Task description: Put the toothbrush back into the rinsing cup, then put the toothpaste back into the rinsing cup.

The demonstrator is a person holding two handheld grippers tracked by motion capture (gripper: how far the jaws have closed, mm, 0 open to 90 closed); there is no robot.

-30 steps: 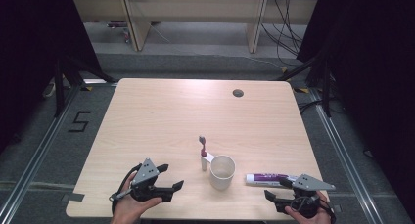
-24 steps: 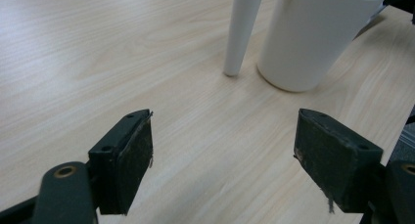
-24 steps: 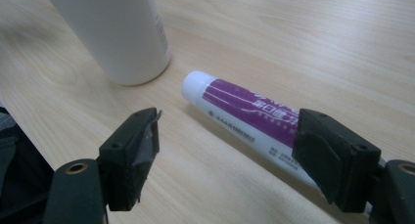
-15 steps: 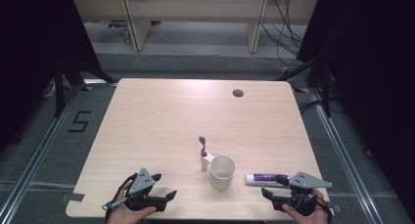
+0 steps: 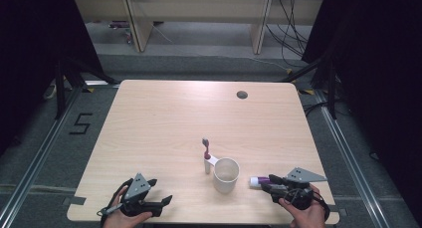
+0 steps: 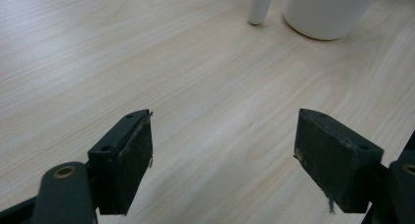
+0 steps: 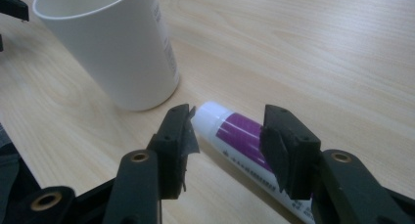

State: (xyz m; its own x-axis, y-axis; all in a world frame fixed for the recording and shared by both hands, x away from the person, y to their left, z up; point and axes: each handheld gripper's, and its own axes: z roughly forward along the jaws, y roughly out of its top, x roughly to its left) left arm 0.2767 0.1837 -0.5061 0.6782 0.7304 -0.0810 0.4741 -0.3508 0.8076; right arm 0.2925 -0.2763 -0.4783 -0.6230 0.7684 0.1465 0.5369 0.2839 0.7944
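Note:
A white cup (image 5: 226,174) stands near the table's front edge, with a toothbrush (image 5: 206,153) upright against its left side. Just right of the cup lies a toothpaste tube (image 5: 259,180) with a purple label, its white cap toward the cup. My right gripper (image 5: 272,184) straddles the tube's cap end. In the right gripper view its jaws have just been closing, with the toothpaste tube (image 7: 235,133) between them beside the cup (image 7: 117,48); the pads (image 7: 183,131) do not clearly press it. My left gripper (image 5: 161,204) stands open over bare wood at the front left, the cup (image 6: 328,11) ahead of it.
A round cable hole (image 5: 242,94) sits near the table's (image 5: 164,118) far right edge. Wooden shelving and cables lie beyond the far edge. A "5" mark (image 5: 79,123) is on the floor to the left.
My right gripper has slid left onto the toothpaste tube and its jaws have narrowed around it. My left gripper has drawn back toward the front left edge and sunk lower.

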